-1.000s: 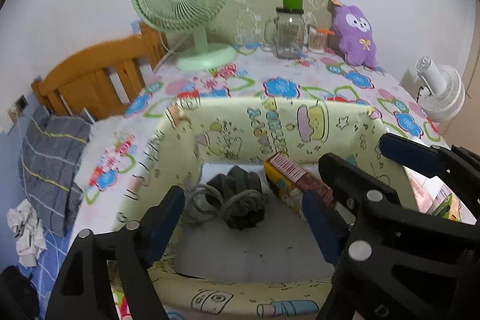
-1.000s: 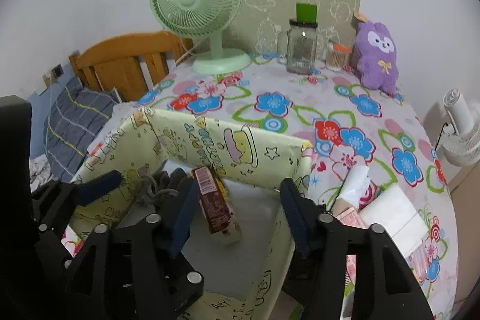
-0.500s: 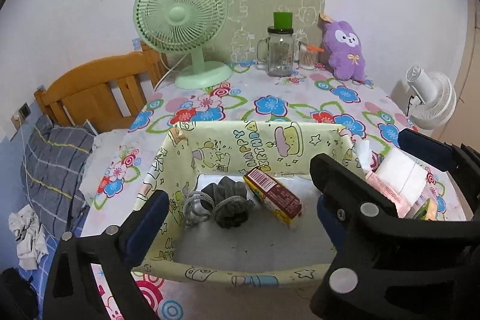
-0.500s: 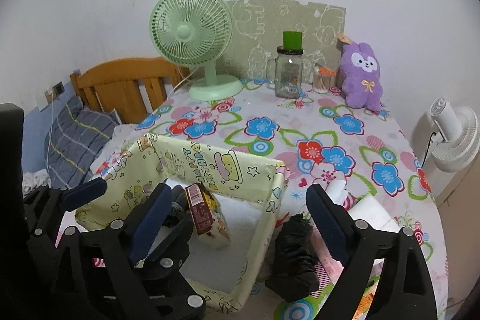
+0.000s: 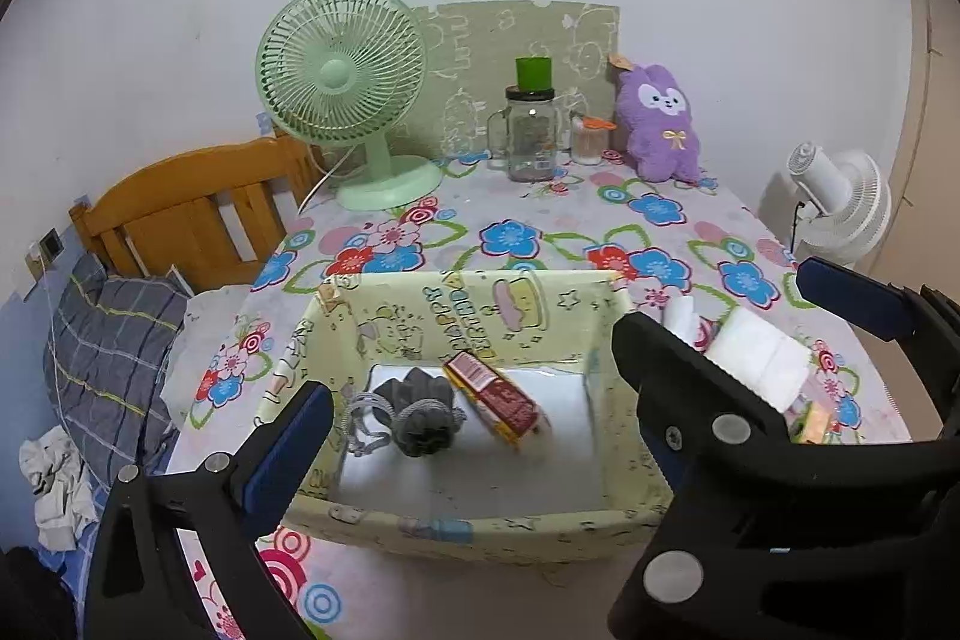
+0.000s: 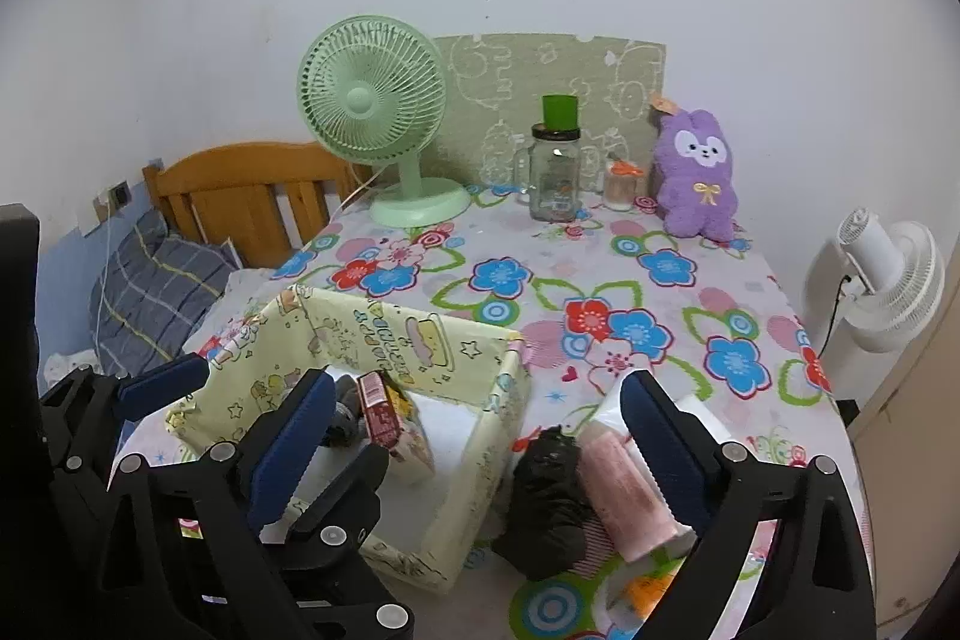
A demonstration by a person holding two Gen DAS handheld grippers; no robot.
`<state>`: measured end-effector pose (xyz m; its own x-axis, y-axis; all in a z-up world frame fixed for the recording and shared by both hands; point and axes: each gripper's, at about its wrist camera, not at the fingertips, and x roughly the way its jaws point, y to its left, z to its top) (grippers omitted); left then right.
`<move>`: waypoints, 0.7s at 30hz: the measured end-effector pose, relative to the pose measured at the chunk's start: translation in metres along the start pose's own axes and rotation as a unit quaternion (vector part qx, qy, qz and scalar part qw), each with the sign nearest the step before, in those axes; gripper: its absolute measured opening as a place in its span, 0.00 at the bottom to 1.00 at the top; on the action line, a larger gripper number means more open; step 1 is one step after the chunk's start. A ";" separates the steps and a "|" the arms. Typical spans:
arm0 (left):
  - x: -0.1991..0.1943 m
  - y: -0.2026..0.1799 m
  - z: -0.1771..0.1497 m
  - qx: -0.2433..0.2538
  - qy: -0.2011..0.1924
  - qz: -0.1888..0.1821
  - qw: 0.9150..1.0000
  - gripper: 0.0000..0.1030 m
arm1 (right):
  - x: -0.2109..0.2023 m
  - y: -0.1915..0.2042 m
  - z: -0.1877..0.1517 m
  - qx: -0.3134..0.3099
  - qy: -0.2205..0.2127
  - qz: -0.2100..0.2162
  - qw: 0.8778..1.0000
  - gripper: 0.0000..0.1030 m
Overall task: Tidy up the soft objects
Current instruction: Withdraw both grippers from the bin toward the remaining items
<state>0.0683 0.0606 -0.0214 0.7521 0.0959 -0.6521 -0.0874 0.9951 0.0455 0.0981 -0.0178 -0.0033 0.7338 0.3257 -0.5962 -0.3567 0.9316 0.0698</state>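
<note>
A pale yellow fabric bin [image 5: 480,526] [image 6: 480,484] stands on the flowered table. Inside lie a grey drawstring pouch [image 5: 420,415] and a red-and-yellow carton [image 5: 498,400] [image 6: 390,424]. My left gripper [image 5: 474,418] is open and empty, raised above the bin's near side. My right gripper [image 6: 474,436] is open and empty, over the bin's right wall. Right of the bin lie a black crumpled bag [image 6: 549,502], a pink tissue pack [image 6: 624,496] and a white tissue pack [image 5: 759,358]. A purple plush [image 5: 660,124] [image 6: 696,172] sits at the back.
A green desk fan [image 5: 348,88], a glass jar with a green cap [image 5: 531,130] and a small cup [image 5: 588,139] stand at the table's back. A wooden bed head [image 5: 192,214] and a striped pillow [image 5: 108,340] are at the left. A white fan [image 6: 888,280] stands off the right edge.
Both grippers have pulled back and up from the bin, so the whole bin and the items to its right have come into view. The carton stays in the bin.
</note>
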 end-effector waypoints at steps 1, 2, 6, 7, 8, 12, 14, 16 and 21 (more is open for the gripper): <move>-0.001 -0.002 0.000 0.002 -0.001 -0.001 1.000 1.00 | -0.003 -0.002 -0.001 0.002 -0.003 -0.002 1.000 0.96; -0.003 -0.004 -0.001 0.002 -0.003 -0.003 1.000 1.00 | -0.006 -0.005 -0.002 0.007 -0.006 -0.005 1.000 0.97; -0.009 -0.012 -0.001 0.002 -0.010 -0.012 1.000 1.00 | -0.016 -0.015 -0.006 0.018 -0.018 -0.010 1.000 1.00; -0.010 -0.015 -0.001 0.002 -0.012 -0.013 1.000 1.00 | -0.018 -0.017 -0.007 0.019 -0.017 -0.009 1.000 1.00; -0.011 -0.017 -0.002 0.002 -0.014 -0.013 1.000 1.00 | -0.019 -0.019 -0.007 0.019 -0.017 -0.010 1.000 1.00; -0.015 -0.027 -0.004 0.003 -0.021 -0.021 1.000 1.00 | -0.028 -0.029 -0.011 0.022 -0.022 -0.014 0.999 1.00; -0.016 -0.033 -0.006 0.003 -0.024 -0.024 0.999 1.00 | -0.031 -0.034 -0.014 0.022 -0.024 -0.019 0.999 1.00; -0.017 -0.039 -0.008 0.003 -0.027 -0.026 0.999 1.00 | -0.034 -0.038 -0.017 0.020 -0.025 -0.024 0.999 1.00; -0.018 -0.054 -0.011 0.007 -0.028 -0.034 0.999 1.00 | -0.042 -0.050 -0.023 0.018 -0.029 -0.039 0.999 1.00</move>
<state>0.0522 0.0052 -0.0202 0.7910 0.0292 -0.6111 -0.0264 0.9996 0.0136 0.0717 -0.0819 -0.0002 0.7912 0.2589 -0.5540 -0.2763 0.9596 0.0538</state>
